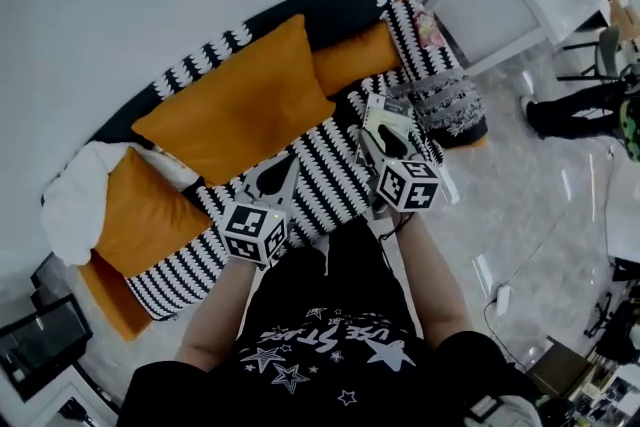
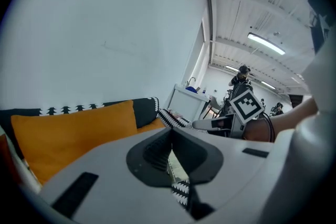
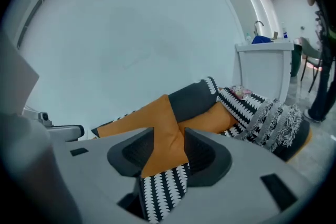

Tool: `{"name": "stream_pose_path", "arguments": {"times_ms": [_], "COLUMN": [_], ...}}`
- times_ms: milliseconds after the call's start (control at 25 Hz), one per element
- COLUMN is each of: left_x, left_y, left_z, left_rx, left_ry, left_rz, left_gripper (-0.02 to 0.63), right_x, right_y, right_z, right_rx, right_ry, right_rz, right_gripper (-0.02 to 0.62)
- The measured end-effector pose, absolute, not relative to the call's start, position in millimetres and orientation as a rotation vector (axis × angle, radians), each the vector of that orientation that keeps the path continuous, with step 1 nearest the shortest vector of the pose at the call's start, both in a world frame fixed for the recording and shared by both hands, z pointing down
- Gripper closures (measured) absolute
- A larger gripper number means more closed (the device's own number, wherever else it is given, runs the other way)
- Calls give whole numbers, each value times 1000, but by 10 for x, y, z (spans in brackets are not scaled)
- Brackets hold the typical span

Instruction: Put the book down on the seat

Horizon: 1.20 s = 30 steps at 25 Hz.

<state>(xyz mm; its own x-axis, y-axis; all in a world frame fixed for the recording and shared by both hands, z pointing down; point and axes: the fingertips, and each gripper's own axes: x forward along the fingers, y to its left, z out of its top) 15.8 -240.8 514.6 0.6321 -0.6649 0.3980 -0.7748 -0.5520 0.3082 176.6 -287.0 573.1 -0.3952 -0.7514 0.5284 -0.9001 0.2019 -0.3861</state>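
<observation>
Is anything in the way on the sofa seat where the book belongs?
Nothing visible does: the black-and-white patterned sofa seat shows no obstacle, and the orange cushions sit back against the backrest. The book itself cannot be made out for sure.

Only lettering in view is white print with stars on the person's black shirt point(image 1: 330, 345), seen in the head view. It sits upside down and is too small and warped to read reliably. The cube point(image 1: 254, 232) on the left gripper point(image 1: 278, 177) and its twin on the right gripper point(image 1: 380, 110) carry black-and-white square marker patterns, no letters or digits. Nothing is legible in either gripper view.
</observation>
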Motion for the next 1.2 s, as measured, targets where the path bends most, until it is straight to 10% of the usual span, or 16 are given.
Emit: {"name": "stream_pose_path", "arguments": {"times_ms": [1200], "left_x": [346], "left_y": [-1388], "left_z": [4615], "left_rx": [2567], "left_ry": [-929], "left_rz": [280], "left_gripper": [598], "right_x": [1710], "right_y": [-1105], "right_z": [5023], "right_rx": [1722], "right_ry": [-2298], "right_rz": [1026], "right_gripper": [523]}}
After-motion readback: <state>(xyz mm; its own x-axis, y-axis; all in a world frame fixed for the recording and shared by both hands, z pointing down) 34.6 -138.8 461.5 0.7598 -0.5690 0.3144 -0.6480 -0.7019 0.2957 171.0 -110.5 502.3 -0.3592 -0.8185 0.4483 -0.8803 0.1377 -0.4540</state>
